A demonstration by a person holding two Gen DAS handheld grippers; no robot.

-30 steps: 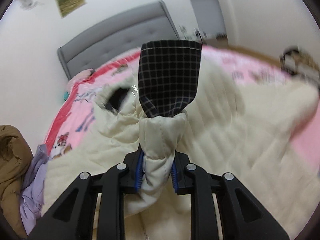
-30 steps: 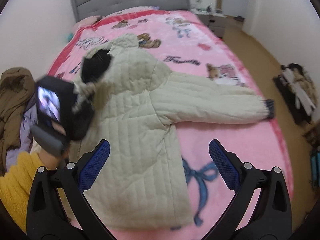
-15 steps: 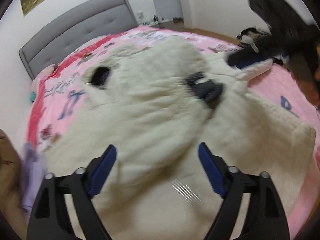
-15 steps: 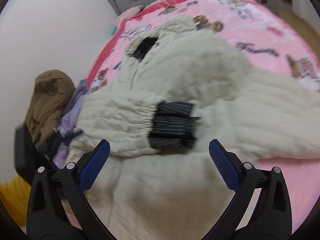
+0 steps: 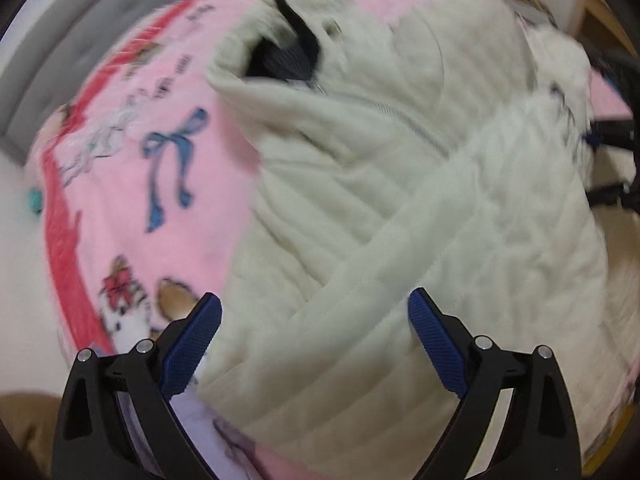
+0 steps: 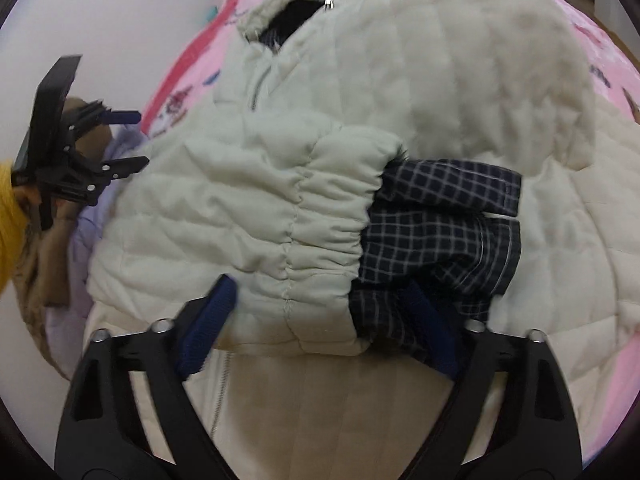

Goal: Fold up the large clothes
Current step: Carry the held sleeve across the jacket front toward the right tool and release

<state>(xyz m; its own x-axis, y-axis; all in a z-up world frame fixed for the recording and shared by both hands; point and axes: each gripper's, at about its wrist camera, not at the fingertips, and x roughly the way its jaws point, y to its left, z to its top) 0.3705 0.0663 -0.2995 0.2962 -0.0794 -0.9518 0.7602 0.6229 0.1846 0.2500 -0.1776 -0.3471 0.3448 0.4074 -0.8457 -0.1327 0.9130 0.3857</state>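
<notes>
A cream quilted jacket [image 6: 420, 92] lies spread on a pink blanket [image 5: 132, 184], collar toward the grey headboard [image 5: 80, 40], one sleeve [image 6: 256, 208] folded across the chest so its checked cuff [image 6: 440, 232] rests on the jacket's middle. The sleeve's long axis runs crosswise to the jacket, cuff end pointing away from the left gripper's side.

The right gripper [image 6: 320, 324] hangs steeply over that sleeve end, its jaws closing with the gathered sleeve hem and cuff between them; one pad [image 6: 208, 320] sits at the cream edge, the other is blurred against the checked cloth, and no firm pinch shows yet. The sleeve lies just ahead of and under this gripper, making the right hand by far the nearer one.

The left gripper [image 5: 312, 344] stands at the jacket's side opposite, jaws opening wide and holding nothing, with quilted cloth below them but untouched. In the right view it appears off the jacket's edge, beside a brown garment [image 6: 36, 264] and lilac cloth [image 6: 76, 272].

The next move likely turns on whether the right jaws catch the cuff squarely across the sleeve's width rather than skidding off its puffy edge.
</notes>
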